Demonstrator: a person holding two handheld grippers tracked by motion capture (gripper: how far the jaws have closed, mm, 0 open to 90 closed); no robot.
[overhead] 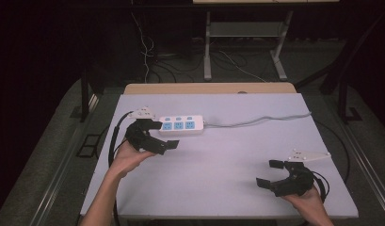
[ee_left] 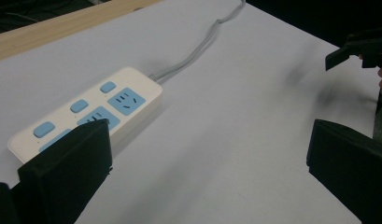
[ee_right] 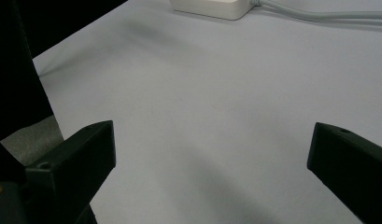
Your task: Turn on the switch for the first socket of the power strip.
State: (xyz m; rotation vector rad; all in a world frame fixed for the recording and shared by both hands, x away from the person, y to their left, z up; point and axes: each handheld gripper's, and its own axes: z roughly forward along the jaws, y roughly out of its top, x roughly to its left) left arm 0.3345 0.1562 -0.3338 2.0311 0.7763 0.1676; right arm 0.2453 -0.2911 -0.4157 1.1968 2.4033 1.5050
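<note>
The power strip point(overhead: 180, 125) lies far left on the surface point(overhead: 218, 160). The left hand-held gripper point(overhead: 159, 135) hovers beside it, jaws wide; the right hand-held gripper point(overhead: 271, 173), also wide, waits near right. Likely best: straddle the strip squarely before closing.

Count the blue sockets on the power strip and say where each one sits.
3, in a row along the power strip: left socket, middle socket, right socket. The left gripper rests beside the strip's left end.
</note>
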